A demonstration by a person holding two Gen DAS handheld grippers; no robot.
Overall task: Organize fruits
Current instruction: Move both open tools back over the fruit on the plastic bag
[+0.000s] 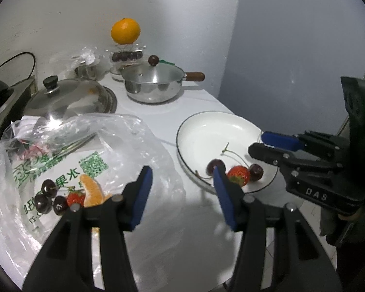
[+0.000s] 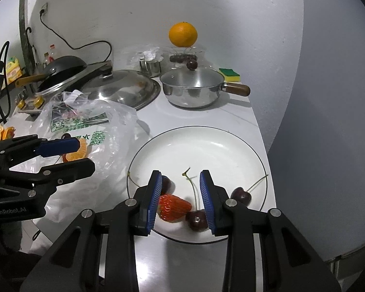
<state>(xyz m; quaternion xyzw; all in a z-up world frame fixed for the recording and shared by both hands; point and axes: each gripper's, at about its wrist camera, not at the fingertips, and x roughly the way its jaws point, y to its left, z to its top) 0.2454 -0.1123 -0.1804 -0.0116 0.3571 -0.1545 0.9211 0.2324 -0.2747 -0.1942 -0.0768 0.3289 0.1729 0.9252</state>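
Right gripper is held spread and empty over the near edge of the plate; a strawberry and cherry are seen below its fingers. Left gripper, also spread and empty, is held between plate and bag containing cherries.

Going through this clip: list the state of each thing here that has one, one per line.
left gripper: open, empty.
right gripper: open, empty, above the plate.
plate: holds a strawberry and three cherries.
plastic bag: lying open, fruit on it.
saucepan: lid on.
orange: perched on a clear container.
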